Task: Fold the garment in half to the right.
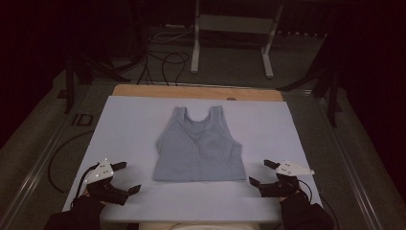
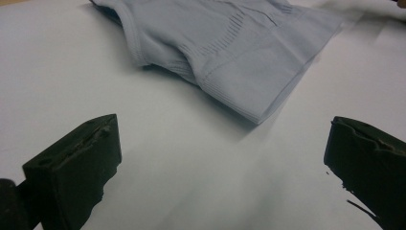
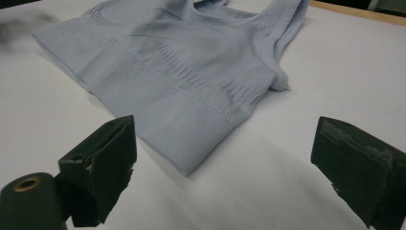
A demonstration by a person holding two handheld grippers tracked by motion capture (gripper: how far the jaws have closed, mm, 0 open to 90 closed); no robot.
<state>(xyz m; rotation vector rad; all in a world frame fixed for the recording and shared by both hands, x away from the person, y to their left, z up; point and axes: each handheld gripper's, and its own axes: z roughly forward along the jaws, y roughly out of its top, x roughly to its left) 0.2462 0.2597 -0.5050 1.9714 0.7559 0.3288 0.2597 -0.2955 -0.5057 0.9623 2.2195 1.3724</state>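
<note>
A pale blue sleeveless crop top lies flat in the middle of the white table cover, straps toward the far side. My left gripper rests open near the front left, a little left of the top's hem corner. On the other side my right gripper is open just right of the opposite hem corner. Neither gripper touches the cloth. Both pairs of jaws stand wide apart with nothing between them.
A wooden table edge runs along the far side of the cover. Beyond it the floor holds cables and a white metal stand. Dark tripod legs stand at the right and left of the table.
</note>
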